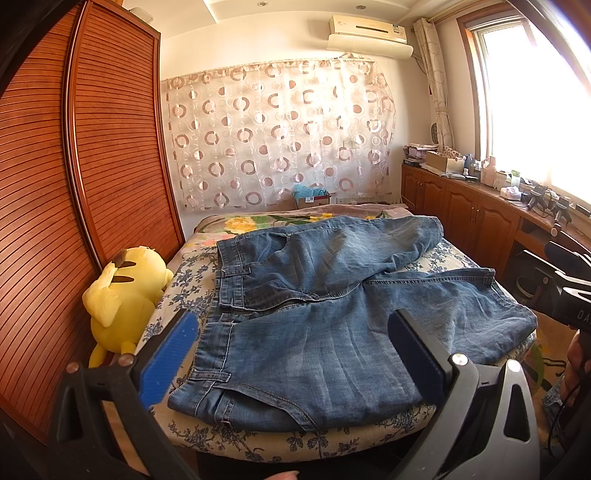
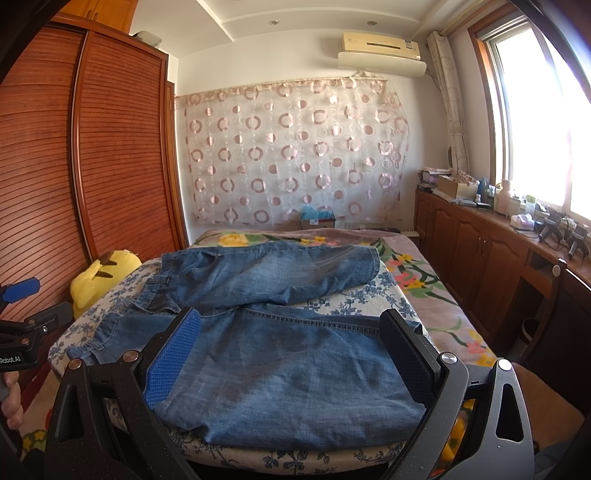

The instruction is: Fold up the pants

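Denim jeans (image 1: 332,314) lie spread, legs splayed, on the floral bed (image 1: 192,280); left gripper (image 1: 291,354) and right gripper (image 2: 291,354) hover wide-open, empty. Folding appears unstarted: next, grasp waistband and hem.

Floral-sheeted bed (image 1: 192,273); jeans (image 1: 314,332) spread flat, perhaps yellow plush (image 1: 122,295) alongside

A lived-in home bedroom.

A bed with floral-print bedding (image 1: 192,280) fills the middle; a tall reddish slatted-wood wardrobe (image 1: 74,166) covers the left, a cream wall air conditioner (image 1: 367,31) hangs at upper centre, and a circle-patterned sheer curtain (image 1: 280,136) drapes below it, with cluttered wooden cabinets (image 1: 461,210) under the bright right-hand window.
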`<state>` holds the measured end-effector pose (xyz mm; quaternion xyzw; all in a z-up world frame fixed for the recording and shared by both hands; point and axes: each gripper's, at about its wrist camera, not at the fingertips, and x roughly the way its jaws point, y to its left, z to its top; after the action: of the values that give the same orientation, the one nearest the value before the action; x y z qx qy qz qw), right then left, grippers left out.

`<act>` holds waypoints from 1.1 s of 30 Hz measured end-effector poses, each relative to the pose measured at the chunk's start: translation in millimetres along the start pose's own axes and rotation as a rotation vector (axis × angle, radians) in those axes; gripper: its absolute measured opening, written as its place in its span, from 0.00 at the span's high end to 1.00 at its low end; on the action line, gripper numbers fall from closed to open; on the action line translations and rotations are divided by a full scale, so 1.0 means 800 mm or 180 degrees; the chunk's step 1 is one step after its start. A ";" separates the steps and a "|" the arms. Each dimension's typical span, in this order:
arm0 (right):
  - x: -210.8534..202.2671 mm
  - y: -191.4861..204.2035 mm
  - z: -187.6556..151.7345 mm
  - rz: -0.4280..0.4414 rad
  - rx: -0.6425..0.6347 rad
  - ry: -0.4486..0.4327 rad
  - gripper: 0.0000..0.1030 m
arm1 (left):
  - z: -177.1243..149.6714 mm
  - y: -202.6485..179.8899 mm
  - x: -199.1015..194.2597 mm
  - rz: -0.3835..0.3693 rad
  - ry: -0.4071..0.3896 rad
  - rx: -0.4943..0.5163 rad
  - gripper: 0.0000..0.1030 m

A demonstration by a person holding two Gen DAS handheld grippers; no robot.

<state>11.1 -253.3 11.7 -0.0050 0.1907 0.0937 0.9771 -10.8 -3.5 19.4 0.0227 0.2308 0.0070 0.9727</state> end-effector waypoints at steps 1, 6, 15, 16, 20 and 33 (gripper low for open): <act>0.000 0.000 0.000 -0.0002 -0.0001 0.0000 0.04 | 0.000 0.000 0.000 0.0003 -0.0001 0.0001 0.00; 0.000 -0.001 0.000 0.0000 0.0003 -0.0004 0.04 | 0.000 0.000 0.000 0.0004 0.0000 0.0001 0.00; 0.005 -0.011 -0.002 -0.0017 0.0001 0.0051 0.04 | -0.008 0.004 0.012 -0.0020 0.0076 -0.0004 0.00; 0.008 -0.011 -0.001 -0.0020 0.0011 0.0072 0.04 | -0.010 0.006 0.016 -0.0023 0.0103 -0.0010 0.00; 0.018 -0.026 -0.008 -0.0046 0.0008 0.0180 0.04 | -0.021 0.015 0.036 -0.0103 0.0234 -0.0039 0.00; 0.055 -0.042 -0.028 -0.0034 -0.0009 0.0389 0.06 | -0.041 0.059 0.083 -0.0025 0.0392 -0.0078 0.00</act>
<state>48.7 -279.7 -26.5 -0.0131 0.2499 0.0882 0.9642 33.7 46.6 -37.8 0.0095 0.2902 0.0074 0.9569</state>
